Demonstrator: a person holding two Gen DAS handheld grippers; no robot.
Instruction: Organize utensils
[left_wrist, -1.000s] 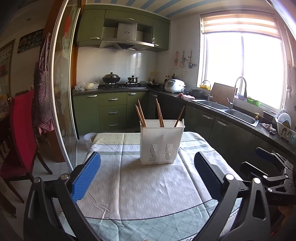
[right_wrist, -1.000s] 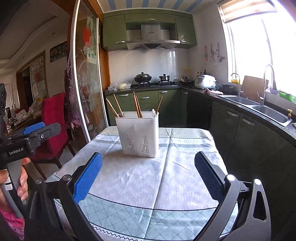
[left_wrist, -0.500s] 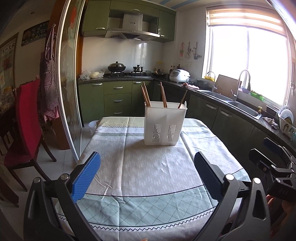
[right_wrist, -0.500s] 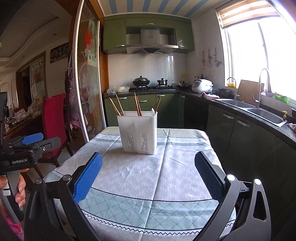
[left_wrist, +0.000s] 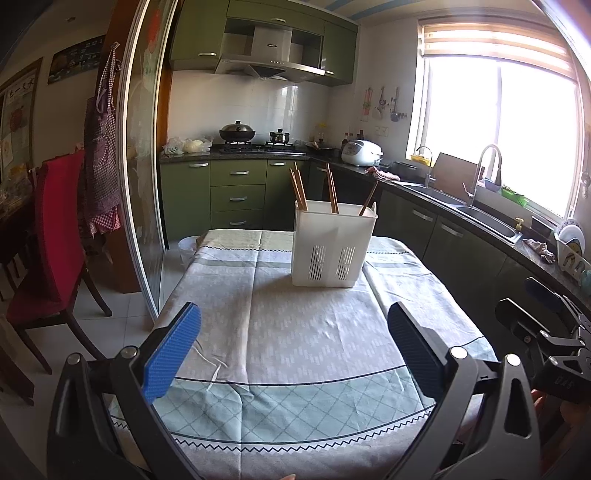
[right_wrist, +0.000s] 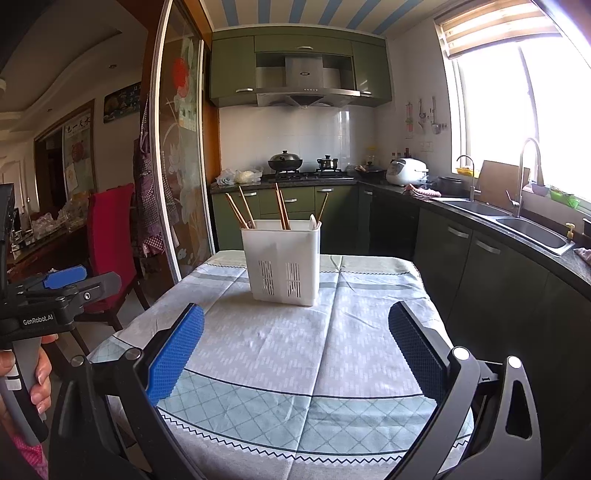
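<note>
A white slotted utensil holder (left_wrist: 333, 245) (right_wrist: 282, 260) stands upright on the far half of the clothed table (left_wrist: 295, 343) (right_wrist: 295, 354). Several wooden chopsticks (left_wrist: 299, 190) (right_wrist: 282, 206) stick up out of it, and a white spoon tip (right_wrist: 313, 220) shows at its right corner. My left gripper (left_wrist: 293, 347) hangs open over the near table edge, nothing between its blue pads. My right gripper (right_wrist: 295, 349) is open too, empty, well short of the holder. The right gripper's body (left_wrist: 546, 343) shows at the right of the left wrist view; a hand (right_wrist: 37, 373) holds the left one.
A red chair (left_wrist: 55, 236) (right_wrist: 110, 240) and a glass sliding door (left_wrist: 144, 184) stand left of the table. Green cabinets with a sink counter (left_wrist: 480, 218) run along the right. A stove with pots (right_wrist: 295, 166) is at the back.
Both grippers have drawn back and risen from the table, so the holder looks smaller and farther and more tablecloth shows. Both stay open.
</note>
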